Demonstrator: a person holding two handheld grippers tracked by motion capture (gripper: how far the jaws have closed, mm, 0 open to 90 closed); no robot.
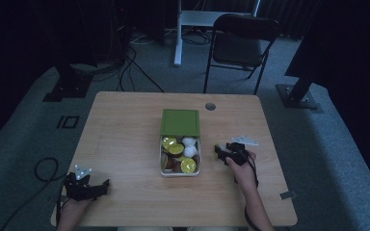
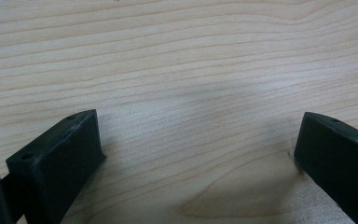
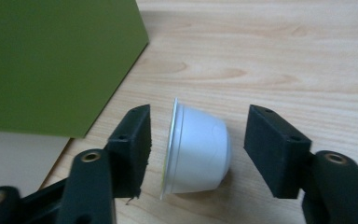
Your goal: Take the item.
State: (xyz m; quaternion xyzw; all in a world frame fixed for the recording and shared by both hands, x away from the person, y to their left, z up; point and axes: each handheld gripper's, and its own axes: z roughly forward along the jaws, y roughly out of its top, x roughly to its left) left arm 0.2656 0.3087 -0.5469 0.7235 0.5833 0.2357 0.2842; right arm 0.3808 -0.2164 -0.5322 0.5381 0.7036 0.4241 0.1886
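The right gripper (image 3: 196,149) stands part-open around a white capsule (image 3: 198,151) lying on its side on the table (image 1: 125,134), neither pad touching it, at 3 o'clock of the open box (image 1: 180,169). The left gripper (image 2: 196,154), at 8 o'clock of the box, stands wide over bare wood.

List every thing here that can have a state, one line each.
Box: open, holding yellow, white and dark capsules.
Green lid: off, lying flat behind the box.
White capsule: on its side on the table, between the jaws, untouched.
Right gripper: open, gaps either side of the capsule.
Left gripper: open, nothing between the jaws.
Folding chair: unfolded, unoccupied.
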